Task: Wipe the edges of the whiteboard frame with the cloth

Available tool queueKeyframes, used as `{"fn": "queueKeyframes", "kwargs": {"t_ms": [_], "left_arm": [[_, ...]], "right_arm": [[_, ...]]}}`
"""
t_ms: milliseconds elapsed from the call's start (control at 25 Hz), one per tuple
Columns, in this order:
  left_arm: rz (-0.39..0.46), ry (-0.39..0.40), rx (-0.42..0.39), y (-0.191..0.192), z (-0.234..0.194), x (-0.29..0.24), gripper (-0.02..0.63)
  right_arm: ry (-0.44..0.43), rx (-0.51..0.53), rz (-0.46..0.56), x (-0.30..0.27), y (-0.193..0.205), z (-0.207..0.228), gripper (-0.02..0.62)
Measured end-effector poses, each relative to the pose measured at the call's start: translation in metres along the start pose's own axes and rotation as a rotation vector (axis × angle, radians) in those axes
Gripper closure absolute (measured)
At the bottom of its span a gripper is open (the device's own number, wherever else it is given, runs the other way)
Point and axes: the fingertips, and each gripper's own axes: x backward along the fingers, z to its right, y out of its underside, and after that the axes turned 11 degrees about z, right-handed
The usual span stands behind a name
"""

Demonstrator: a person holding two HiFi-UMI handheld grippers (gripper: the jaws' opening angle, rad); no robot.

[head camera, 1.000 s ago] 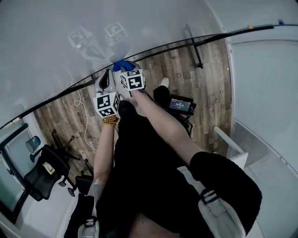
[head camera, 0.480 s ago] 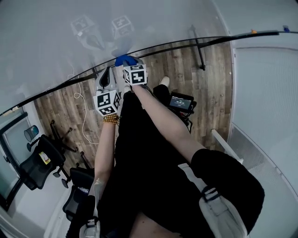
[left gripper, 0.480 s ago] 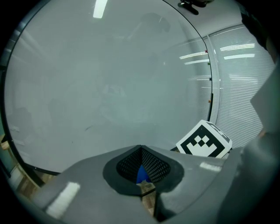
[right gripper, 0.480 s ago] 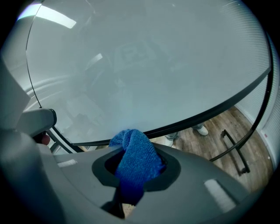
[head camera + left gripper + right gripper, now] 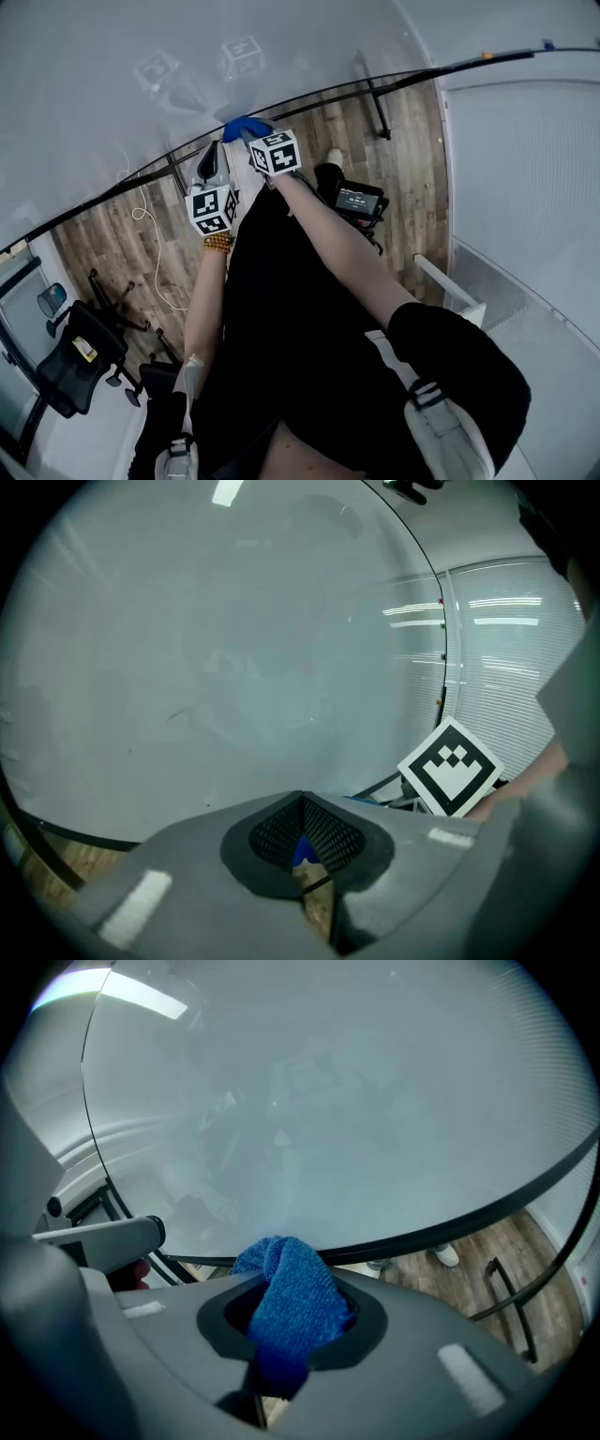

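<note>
R gripper (image 5: pixel 286 1335) fingers pinch blue cloth (image 5: pixel 295 1293), low centre, wad up at whiteboard frame (image 5: pixel 412 1241) for wiping. L gripper (image 5: pixel 302 844) fingers pressed together, empty, prob. idle alongside.

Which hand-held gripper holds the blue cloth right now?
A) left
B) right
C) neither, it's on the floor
B: the right gripper view shows the right hand-held gripper pinching the blue cloth in its jaws, up by the whiteboard frame.
</note>
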Motion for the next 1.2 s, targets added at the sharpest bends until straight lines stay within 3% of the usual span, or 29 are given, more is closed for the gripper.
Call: {"fn": "queueKeyframes", "kwargs": {"t_ms": [280,520,800,1200], "left_arm": [[0.01,0.014,0.005,-0.004,0.004,-0.002,0.508],[0.015,-0.019,0.016,-0.011,0.006,0.002,0.508],[0.016,-0.062,0.023,-0.028,0.001,0.008,0.508],[0.009,-0.043,0.016,-0.053,0.015,0.01,0.508]], "right_arm": [[-0.051,0.042,-0.022,0.003,-0.004,-0.017,0.501],[-0.063,0.063,-0.035,0.008,-0.01,-0.024,0.5],[-0.066,0.048,-0.052,0.015,-0.019,-0.03,0.5],[-0.042,0.04,-0.064,0.028,-0.032,-0.033,0.502]]}}
